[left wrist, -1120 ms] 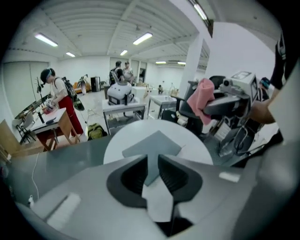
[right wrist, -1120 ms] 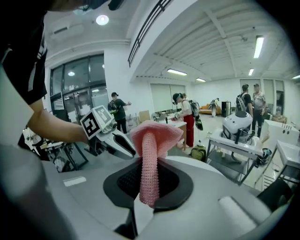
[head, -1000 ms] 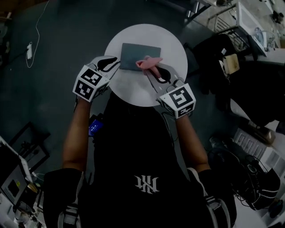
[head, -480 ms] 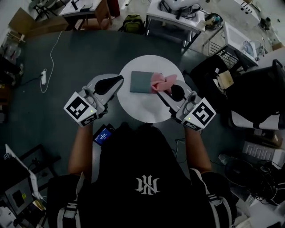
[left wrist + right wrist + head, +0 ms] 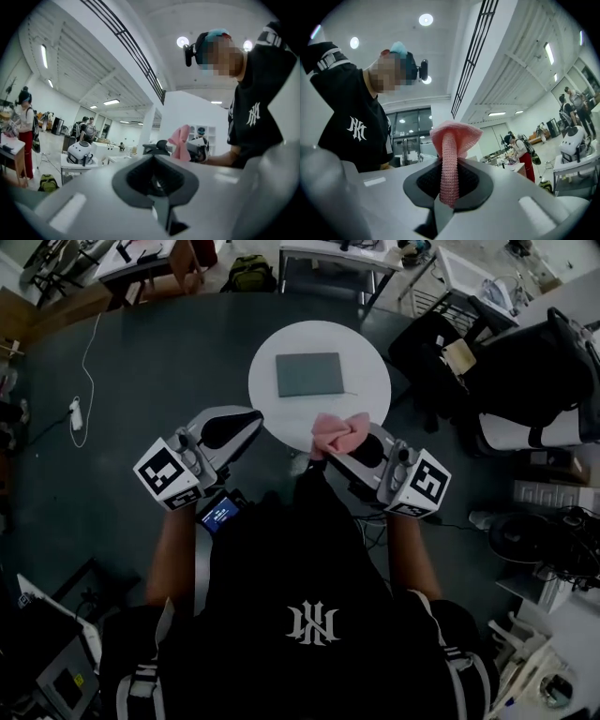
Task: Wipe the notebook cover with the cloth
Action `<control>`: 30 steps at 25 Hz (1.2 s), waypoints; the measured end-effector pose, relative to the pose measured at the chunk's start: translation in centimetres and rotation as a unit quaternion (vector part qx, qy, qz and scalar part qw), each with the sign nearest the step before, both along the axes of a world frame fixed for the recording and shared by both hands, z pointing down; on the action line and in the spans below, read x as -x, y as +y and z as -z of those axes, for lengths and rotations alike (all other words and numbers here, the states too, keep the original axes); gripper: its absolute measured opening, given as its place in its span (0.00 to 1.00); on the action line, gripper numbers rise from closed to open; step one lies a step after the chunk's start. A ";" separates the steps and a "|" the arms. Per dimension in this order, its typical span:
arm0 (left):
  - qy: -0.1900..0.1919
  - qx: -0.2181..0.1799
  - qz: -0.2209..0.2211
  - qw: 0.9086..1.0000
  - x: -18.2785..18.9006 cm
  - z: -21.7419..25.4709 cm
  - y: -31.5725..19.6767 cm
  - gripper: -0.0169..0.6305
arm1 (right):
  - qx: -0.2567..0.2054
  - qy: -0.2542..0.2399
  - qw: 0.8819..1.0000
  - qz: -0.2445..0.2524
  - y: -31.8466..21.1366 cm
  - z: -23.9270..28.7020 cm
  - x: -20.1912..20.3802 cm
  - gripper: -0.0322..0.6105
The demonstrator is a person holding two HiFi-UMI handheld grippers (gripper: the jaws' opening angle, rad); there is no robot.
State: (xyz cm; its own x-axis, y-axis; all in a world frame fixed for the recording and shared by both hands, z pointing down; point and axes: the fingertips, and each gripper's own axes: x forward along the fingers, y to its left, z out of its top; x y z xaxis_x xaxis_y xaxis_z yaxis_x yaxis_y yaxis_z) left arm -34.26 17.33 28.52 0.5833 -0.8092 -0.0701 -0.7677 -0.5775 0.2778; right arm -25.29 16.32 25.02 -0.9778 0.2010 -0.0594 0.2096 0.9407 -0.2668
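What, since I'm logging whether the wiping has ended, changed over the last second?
The right claw drew the pink cloth off the notebook toward the person, keeping its grip. The left claw closed empty and pulled back from beside the notebook. The notebook stayed on the round table.

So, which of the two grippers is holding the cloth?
The right gripper: the pink cloth is pinched between its jaws. The left gripper is shut and empty.

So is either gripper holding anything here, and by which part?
The right gripper holds the pink cloth by a bunched fold pinched between its jaws; the rest fans out past them. The left gripper is shut and empty.
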 end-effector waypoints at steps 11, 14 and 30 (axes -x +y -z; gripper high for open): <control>0.040 0.024 -0.044 0.998 -2.1 -4.0 5.6 0.03 | 0.003 0.048 0.997 -0.066 5.4 -2.6 -0.4 0.10; 0.030 0.023 -0.045 0.998 -4.0 -3.8 7.0 0.03 | 0.002 0.048 0.997 -0.064 6.6 -2.8 -1.4 0.10; -0.043 0.041 -0.090 0.994 -19.3 -2.1 11.1 0.03 | -0.002 0.024 0.995 -0.097 10.4 -0.4 -15.0 0.09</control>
